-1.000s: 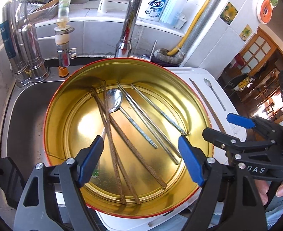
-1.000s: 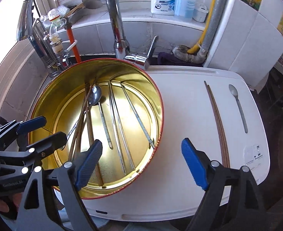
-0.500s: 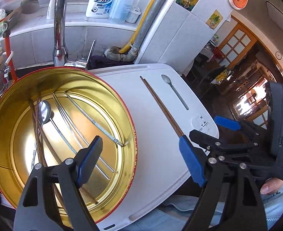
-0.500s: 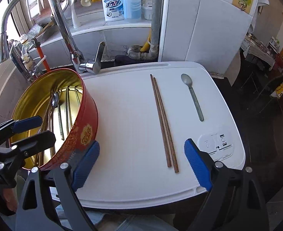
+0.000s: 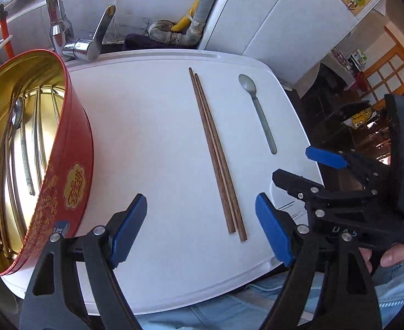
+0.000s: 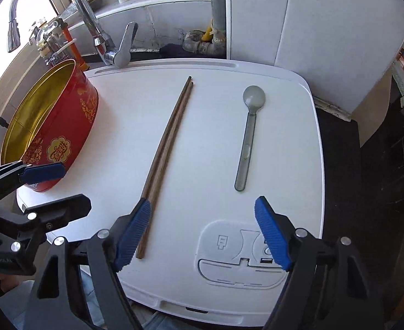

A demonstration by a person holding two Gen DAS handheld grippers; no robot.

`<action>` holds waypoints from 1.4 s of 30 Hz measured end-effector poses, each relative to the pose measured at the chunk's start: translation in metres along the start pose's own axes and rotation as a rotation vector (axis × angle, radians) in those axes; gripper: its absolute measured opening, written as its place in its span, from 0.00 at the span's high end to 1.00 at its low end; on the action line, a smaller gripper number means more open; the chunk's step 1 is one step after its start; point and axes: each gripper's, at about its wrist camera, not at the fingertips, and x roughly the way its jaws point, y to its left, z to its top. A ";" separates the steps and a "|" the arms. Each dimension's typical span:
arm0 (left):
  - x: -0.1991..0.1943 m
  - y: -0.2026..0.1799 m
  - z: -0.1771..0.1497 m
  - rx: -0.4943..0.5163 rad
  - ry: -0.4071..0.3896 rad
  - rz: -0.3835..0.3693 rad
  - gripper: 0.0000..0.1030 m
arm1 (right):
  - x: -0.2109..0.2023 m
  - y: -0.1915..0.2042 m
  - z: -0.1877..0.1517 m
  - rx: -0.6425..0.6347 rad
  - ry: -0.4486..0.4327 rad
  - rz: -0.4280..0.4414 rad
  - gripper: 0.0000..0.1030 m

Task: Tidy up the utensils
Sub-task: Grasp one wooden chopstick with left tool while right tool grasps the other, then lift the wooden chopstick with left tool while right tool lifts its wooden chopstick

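Note:
A pair of brown wooden chopsticks (image 5: 215, 151) lies side by side on the white board (image 5: 147, 126), with a grey spoon (image 5: 258, 110) to their right. A red tin with a gold inside (image 5: 72, 165) stands at the board's left and holds several metal chopsticks and a spoon (image 5: 16, 115). My left gripper (image 5: 200, 228) is open and empty above the board's front, near the chopsticks' ends. My right gripper (image 6: 202, 233) is open and empty, hovering in front of the chopsticks (image 6: 169, 148) and spoon (image 6: 248, 134); the tin (image 6: 61, 126) is at its left.
A chrome tap (image 6: 103, 41) and its lever stand behind the board by the sink. Pipes (image 6: 218, 13) and a white tiled wall rise at the back, with bottles on the ledge. The board's front right has a moulded panel (image 6: 240, 255).
Both grippers have swung right, away from over the tin, and now face the board with the wooden chopsticks and grey spoon. Both stay open and empty.

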 end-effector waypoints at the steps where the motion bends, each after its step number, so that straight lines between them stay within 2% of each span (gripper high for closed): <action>1: 0.006 -0.001 0.003 0.017 0.015 0.008 0.23 | 0.004 -0.005 0.004 0.032 0.016 0.021 0.26; 4: 0.026 -0.003 0.012 0.072 0.033 0.055 0.23 | 0.018 -0.008 0.019 0.100 0.074 0.096 0.29; 7: 0.046 -0.008 0.018 0.119 0.042 0.098 0.23 | 0.035 0.002 0.029 0.076 0.130 0.073 0.33; 12: 0.062 -0.008 0.019 0.139 0.047 0.104 0.23 | 0.052 0.010 0.043 0.075 0.170 0.073 0.35; 17: 0.068 -0.006 0.019 0.152 0.001 0.165 0.23 | 0.068 0.017 0.051 0.044 0.200 0.054 0.39; 20: 0.072 -0.008 0.018 0.183 -0.019 0.219 0.23 | 0.073 0.023 0.053 0.005 0.185 0.025 0.40; 22: 0.071 -0.007 0.018 0.185 -0.034 0.222 0.23 | 0.075 0.026 0.054 -0.030 0.169 -0.019 0.44; 25: 0.067 0.004 0.016 0.156 -0.044 0.239 0.23 | 0.076 0.031 0.051 -0.105 0.145 -0.072 0.44; 30: 0.065 0.012 0.015 0.142 -0.053 0.241 0.23 | 0.076 0.030 0.048 -0.129 0.132 -0.063 0.45; 31: 0.065 0.011 0.015 0.145 -0.057 0.237 0.23 | 0.075 0.030 0.047 -0.126 0.130 -0.063 0.51; 32: 0.065 0.010 0.014 0.150 -0.068 0.232 0.27 | 0.074 0.030 0.046 -0.128 0.122 -0.061 0.58; 33: 0.064 0.009 0.014 0.156 -0.089 0.228 0.42 | 0.072 0.031 0.045 -0.130 0.118 -0.057 0.79; 34: 0.062 0.008 0.014 0.158 -0.102 0.226 0.52 | 0.072 0.032 0.044 -0.129 0.121 -0.051 0.89; 35: 0.061 0.009 0.015 0.156 -0.108 0.219 0.80 | 0.069 0.031 0.042 -0.125 0.123 -0.048 0.91; 36: 0.060 0.011 0.017 0.142 -0.104 0.200 0.93 | 0.069 0.030 0.041 -0.117 0.122 -0.042 0.93; 42: 0.057 0.021 0.018 0.044 -0.078 0.116 0.94 | 0.062 0.022 0.039 -0.049 0.122 -0.032 0.95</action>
